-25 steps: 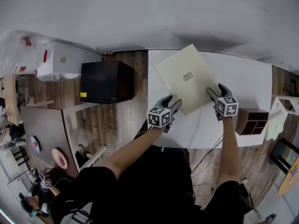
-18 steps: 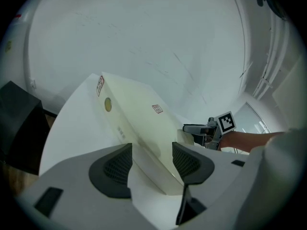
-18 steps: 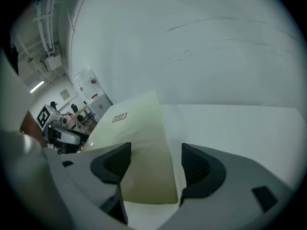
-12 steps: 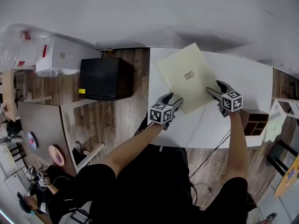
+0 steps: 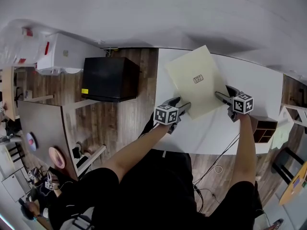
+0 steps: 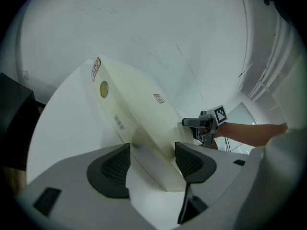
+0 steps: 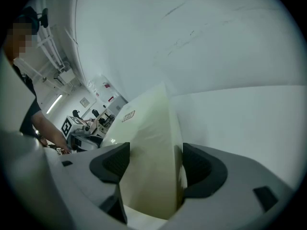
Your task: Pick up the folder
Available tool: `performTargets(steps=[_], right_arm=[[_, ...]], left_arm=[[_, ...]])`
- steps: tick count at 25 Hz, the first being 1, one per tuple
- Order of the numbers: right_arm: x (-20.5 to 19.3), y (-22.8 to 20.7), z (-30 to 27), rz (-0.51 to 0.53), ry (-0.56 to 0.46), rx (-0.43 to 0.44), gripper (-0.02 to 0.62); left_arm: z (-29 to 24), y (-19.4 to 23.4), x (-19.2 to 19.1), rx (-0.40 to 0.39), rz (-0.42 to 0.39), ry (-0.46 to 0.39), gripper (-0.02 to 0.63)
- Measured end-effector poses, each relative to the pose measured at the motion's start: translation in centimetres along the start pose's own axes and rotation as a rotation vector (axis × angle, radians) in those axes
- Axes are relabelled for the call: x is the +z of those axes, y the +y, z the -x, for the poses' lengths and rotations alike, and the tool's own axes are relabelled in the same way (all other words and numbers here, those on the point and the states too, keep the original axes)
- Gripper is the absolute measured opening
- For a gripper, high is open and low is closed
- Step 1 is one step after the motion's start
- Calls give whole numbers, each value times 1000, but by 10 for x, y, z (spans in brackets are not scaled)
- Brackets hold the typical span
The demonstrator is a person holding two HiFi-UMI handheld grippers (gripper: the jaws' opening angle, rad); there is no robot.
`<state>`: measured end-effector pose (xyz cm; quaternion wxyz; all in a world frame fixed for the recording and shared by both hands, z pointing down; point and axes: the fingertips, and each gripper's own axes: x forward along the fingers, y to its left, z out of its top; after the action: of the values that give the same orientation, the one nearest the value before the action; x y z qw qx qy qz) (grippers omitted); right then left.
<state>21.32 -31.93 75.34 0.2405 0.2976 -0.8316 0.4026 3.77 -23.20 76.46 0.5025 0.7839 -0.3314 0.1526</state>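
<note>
A cream folder (image 5: 194, 80) with a small label on its face lies on the white table (image 5: 256, 87). My left gripper (image 5: 184, 105) is at the folder's near-left corner and my right gripper (image 5: 221, 96) at its near-right edge. In the left gripper view the folder's corner (image 6: 153, 138) sits between the jaws of the left gripper (image 6: 152, 157), which have just been opening. The right gripper (image 6: 192, 122) shows beyond it. In the right gripper view the folder's edge (image 7: 151, 143) fills most of the gap in the right gripper (image 7: 156, 162), whose jaws have also been opening.
A black box (image 5: 109, 79) and a white cabinet (image 5: 62, 61) stand on the wood floor left of the table. A small wooden shelf unit (image 5: 263, 126) sits by the table's right end. A second table with a pink dish (image 5: 56, 157) lies far left.
Both grippers have crept a little further onto the folder's near corners. The folder has stayed on the table.
</note>
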Motion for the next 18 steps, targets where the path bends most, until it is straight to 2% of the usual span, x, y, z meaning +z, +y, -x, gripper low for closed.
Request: performTargets(steps=[7, 12, 18], right_arm=[[-4, 5, 2, -1, 11, -4, 325], [-23, 31, -6, 7, 97, 115, 325], [-28, 27, -14, -143, 41, 138, 336]], left_arm=[[1, 2, -1, -41, 36, -7, 290], [17, 22, 16, 56, 52, -97, 311], [15, 25, 20, 79, 52, -71, 320]])
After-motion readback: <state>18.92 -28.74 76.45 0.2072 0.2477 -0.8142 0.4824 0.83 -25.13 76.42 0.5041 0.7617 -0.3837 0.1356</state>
